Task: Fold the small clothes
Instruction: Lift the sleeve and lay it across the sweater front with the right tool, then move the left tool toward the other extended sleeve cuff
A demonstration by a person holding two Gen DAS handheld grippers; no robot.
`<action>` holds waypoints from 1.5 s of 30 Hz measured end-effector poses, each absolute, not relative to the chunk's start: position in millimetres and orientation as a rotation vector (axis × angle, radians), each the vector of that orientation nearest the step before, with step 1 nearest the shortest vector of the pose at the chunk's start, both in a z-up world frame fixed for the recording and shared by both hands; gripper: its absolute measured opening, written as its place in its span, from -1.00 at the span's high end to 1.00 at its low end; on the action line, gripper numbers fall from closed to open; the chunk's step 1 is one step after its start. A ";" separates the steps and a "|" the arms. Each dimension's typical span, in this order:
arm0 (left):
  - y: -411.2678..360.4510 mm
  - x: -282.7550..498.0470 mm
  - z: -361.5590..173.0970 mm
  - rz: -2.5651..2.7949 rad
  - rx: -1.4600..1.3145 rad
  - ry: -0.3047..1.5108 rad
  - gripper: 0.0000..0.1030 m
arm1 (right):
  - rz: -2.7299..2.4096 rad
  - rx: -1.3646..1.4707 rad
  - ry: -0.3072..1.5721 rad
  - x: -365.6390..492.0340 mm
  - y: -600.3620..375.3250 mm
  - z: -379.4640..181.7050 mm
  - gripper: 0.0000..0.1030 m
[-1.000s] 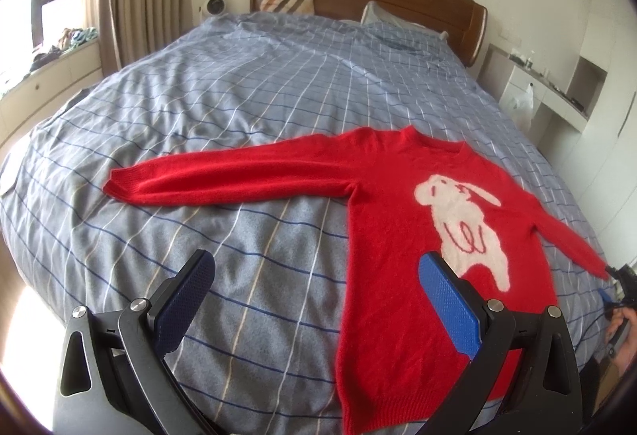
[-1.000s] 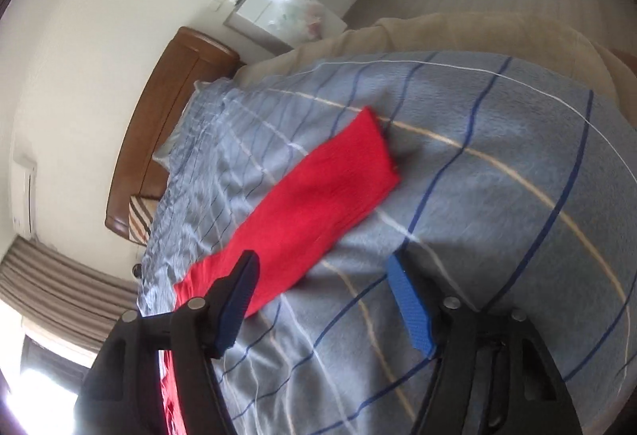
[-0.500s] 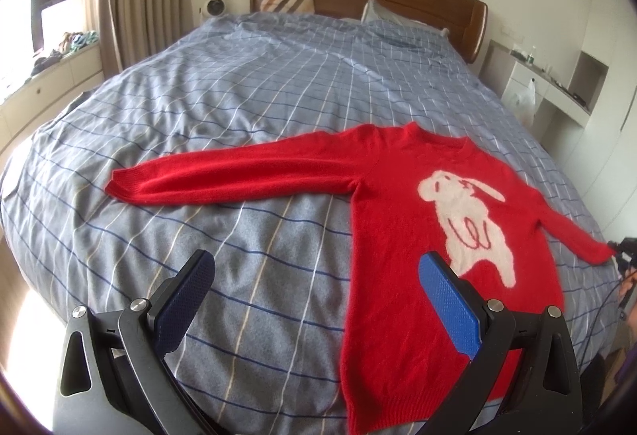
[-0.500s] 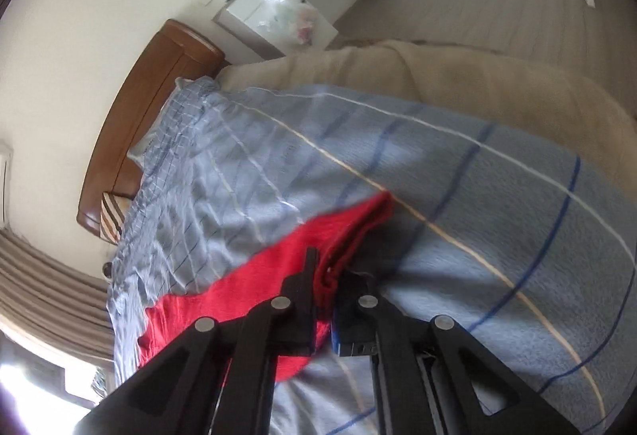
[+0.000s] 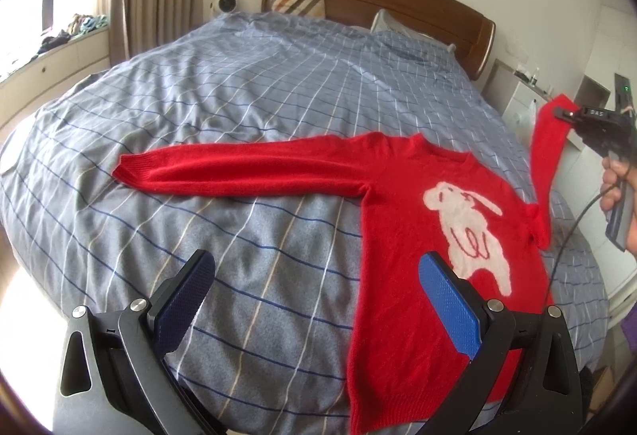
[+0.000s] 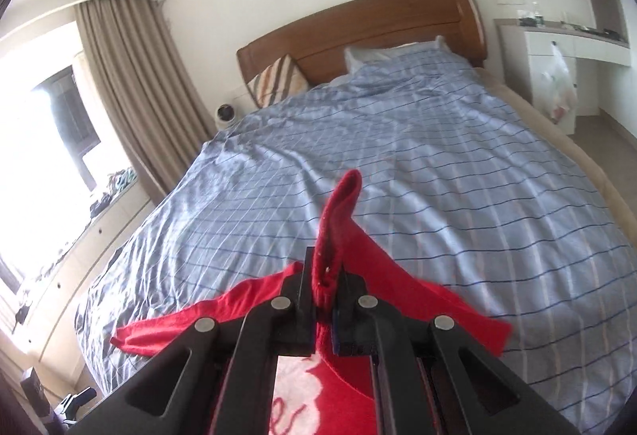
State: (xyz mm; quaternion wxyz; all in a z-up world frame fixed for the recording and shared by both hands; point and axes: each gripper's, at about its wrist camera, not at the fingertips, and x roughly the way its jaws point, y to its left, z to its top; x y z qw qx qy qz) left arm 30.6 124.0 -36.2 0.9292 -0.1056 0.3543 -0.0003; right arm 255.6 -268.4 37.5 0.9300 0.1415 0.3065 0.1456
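Observation:
A small red sweater [image 5: 414, 236] with a white rabbit design [image 5: 469, 232] lies face up on the bed. Its left sleeve [image 5: 247, 170] is stretched out flat to the left. My right gripper [image 5: 565, 113] is shut on the cuff of the right sleeve [image 5: 547, 156] and holds it raised above the sweater body. In the right wrist view the cuff [image 6: 334, 232] sticks up between the closed jaws of the gripper [image 6: 324, 299]. My left gripper [image 5: 318, 299] is open and empty, hovering above the bed's near edge beside the sweater hem.
The blue checked bedspread [image 5: 258, 84] covers the bed, with a wooden headboard [image 5: 382, 11] and pillows at the far end. A white dresser [image 6: 557, 53] with a plastic bag stands to the right. A window ledge [image 5: 51, 53] with curtains is on the left.
My right gripper closed on the right sleeve cuff and lifted it up off the bed over the sweater. My left gripper stayed open in place.

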 end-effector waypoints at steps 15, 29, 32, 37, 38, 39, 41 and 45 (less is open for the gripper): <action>121.3 37.6 -48.0 0.017 -0.212 0.768 -0.99 | 0.459 0.213 0.787 164.5 -179.7 -97.2 -0.33; 72.9 54.7 -51.1 -0.015 -0.207 0.834 -0.99 | -0.159 0.210 0.693 40.7 -382.6 -144.2 -0.47; 71.0 52.4 -45.2 -0.009 -0.203 0.822 -0.99 | -0.203 0.258 0.653 38.7 -396.2 -141.0 -0.47; 75.6 48.7 -40.8 0.010 -0.192 0.813 -0.99 | -0.214 0.274 0.673 43.2 -398.9 -145.3 -0.47; 77.7 48.2 -40.9 0.014 -0.196 0.814 -0.99 | -0.213 0.281 0.678 43.3 -398.9 -147.4 -0.48; 80.1 47.6 -41.2 0.019 -0.199 0.815 -0.99 | -0.215 0.286 0.682 42.4 -399.4 -149.0 -0.48; 84.8 45.8 -41.3 0.025 -0.207 0.815 -0.99 | -0.220 0.293 0.682 41.7 -400.6 -149.8 -0.48; 92.7 43.0 -39.2 0.043 -0.202 0.808 -0.99 | -0.228 0.293 0.679 39.2 -399.8 -150.2 -0.48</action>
